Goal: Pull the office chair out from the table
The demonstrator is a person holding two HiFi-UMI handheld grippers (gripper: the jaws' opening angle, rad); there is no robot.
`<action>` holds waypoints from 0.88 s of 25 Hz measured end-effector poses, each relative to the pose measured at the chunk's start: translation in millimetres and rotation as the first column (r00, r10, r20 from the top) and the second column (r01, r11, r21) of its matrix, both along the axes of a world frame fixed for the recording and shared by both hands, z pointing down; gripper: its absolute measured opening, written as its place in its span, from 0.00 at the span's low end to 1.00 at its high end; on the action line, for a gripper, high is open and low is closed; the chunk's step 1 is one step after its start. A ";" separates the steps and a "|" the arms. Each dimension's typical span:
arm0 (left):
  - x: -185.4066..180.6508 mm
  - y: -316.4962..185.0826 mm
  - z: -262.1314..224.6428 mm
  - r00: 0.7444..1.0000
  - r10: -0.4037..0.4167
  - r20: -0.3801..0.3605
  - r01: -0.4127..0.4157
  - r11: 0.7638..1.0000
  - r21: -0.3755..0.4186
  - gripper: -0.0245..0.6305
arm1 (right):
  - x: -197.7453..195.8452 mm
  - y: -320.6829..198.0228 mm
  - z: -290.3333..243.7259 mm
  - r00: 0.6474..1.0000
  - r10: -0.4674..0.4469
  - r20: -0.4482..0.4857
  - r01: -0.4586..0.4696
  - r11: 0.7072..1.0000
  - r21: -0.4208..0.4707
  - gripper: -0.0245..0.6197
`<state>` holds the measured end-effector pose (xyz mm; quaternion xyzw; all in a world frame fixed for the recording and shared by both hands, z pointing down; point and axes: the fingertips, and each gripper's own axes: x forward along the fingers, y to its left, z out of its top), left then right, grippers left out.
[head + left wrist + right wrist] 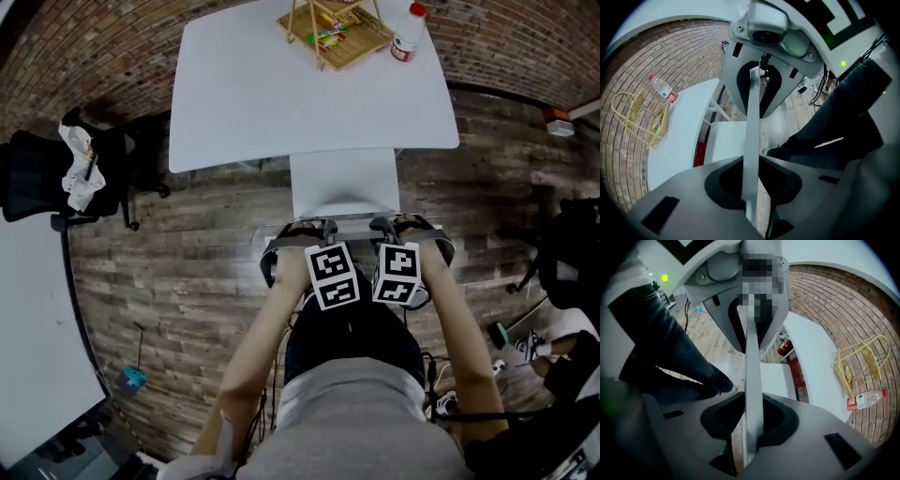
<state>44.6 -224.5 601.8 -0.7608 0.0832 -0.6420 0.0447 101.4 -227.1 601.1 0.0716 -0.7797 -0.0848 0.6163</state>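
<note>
The office chair's pale grey seat (342, 183) pokes out from under the white table (244, 103), just in front of me. Its thin grey backrest edge (356, 223) runs between my two hands. My left gripper (302, 232) is shut on that edge at its left end, and my right gripper (405, 228) is shut on it at the right end. In the left gripper view the backrest strip (753, 117) runs straight through the left gripper (751, 187), pinched between the jaws. The right gripper view shows the same strip (752, 366) clamped in the right gripper (752, 423). Both point steeply down.
A yellow wire basket (337, 33) and a plastic bottle (407, 34) stand on the table's far side. A black chair (56, 178) with white cloth stands left beside another white table (33, 328). Another black chair (572, 253) and cables are at right. My legs are right behind the chair.
</note>
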 end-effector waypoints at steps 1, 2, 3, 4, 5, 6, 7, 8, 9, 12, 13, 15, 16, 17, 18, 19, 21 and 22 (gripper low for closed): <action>0.4 7.4 -0.3 1.000 -0.006 0.001 0.006 1.000 0.002 0.17 | 0.8 7.0 -0.5 1.000 -0.003 -0.001 0.003 1.000 -0.002 0.18; 0.7 14.1 -0.7 1.000 -0.012 0.002 0.012 1.000 0.006 0.17 | 1.1 14.2 -0.8 1.000 -0.004 0.001 0.004 1.000 -0.005 0.18; 0.7 20.6 -1.0 1.000 -0.017 0.004 0.017 1.000 0.008 0.17 | 0.9 21.5 -1.1 1.000 -0.004 0.005 0.004 1.000 -0.007 0.18; 0.6 27.3 -1.0 1.000 -0.022 0.005 0.022 1.000 0.008 0.17 | 0.5 28.6 -1.3 1.000 -0.004 0.009 0.004 1.000 -0.008 0.18; 0.5 34.4 -0.8 1.000 -0.027 0.007 0.027 1.000 0.005 0.17 | 0.3 35.7 -1.4 1.000 -0.006 0.011 0.006 1.000 -0.009 0.18; 0.5 41.7 -0.8 0.999 -0.031 0.009 0.031 1.000 0.001 0.17 | 0.2 42.9 -1.7 1.000 -0.008 0.013 0.008 1.000 -0.010 0.18; 0.5 48.4 -0.9 0.999 -0.036 0.011 0.036 0.999 0.000 0.17 | 0.2 49.6 -2.0 1.000 -0.010 0.016 0.010 1.000 -0.010 0.18; 0.5 53.7 -1.1 0.999 -0.039 0.013 0.039 0.999 0.003 0.17 | 0.3 55.0 -2.2 1.000 -0.010 0.020 0.011 1.000 -0.009 0.18; 0.9 57.9 -1.2 0.999 -0.042 0.014 0.041 0.999 0.009 0.17 | 0.6 59.4 -2.1 1.000 -0.010 0.022 0.010 1.000 -0.008 0.18; 0.2 74.0 -0.7 0.999 -0.045 0.016 0.045 0.999 0.012 0.17 | -0.3 76.1 -1.1 1.000 -0.006 0.022 0.007 1.000 -0.020 0.18; -1.6 79.7 -0.8 0.999 -0.047 0.018 0.046 0.999 0.009 0.17 | -2.0 81.9 -1.1 1.000 -0.006 0.023 0.006 1.000 -0.025 0.18; -4.9 89.2 -1.2 0.999 -0.050 0.017 0.050 0.999 0.009 0.17 | -5.3 91.4 -1.5 1.000 -0.005 0.026 0.006 1.000 -0.028 0.18; -5.8 93.5 -1.1 0.999 -0.051 0.016 0.051 0.999 0.011 0.17 | -6.2 95.8 -1.5 1.000 -0.005 0.028 0.006 1.000 -0.030 0.18; -6.3 97.9 -0.9 0.999 -0.052 0.016 0.052 0.999 0.013 0.17 | -6.8 100.0 -1.3 1.000 -0.005 0.028 0.005 0.999 -0.033 0.18; -6.8 102.2 -0.5 0.998 -0.054 0.015 0.054 0.998 0.014 0.17 | -7.3 104.2 -1.1 1.000 -0.004 0.028 0.005 0.999 -0.034 0.18; -7.4 106.5 -0.2 0.998 -0.056 0.015 0.055 0.998 0.014 0.17 | -7.9 108.4 -0.8 1.000 -0.004 0.028 0.005 0.999 -0.035 0.18; -8.4 115.2 0.2 0.998 -0.059 0.016 0.059 0.998 0.010 0.17 | -9.0 117.0 -0.6 1.000 -0.001 0.028 0.002 0.999 -0.037 0.18; -8.6 119.5 0.1 0.998 -0.060 0.015 0.060 0.998 0.009 0.17 | -9.4 121.3 -0.8 1.000 0.000 0.027 0.001 0.999 -0.038 0.18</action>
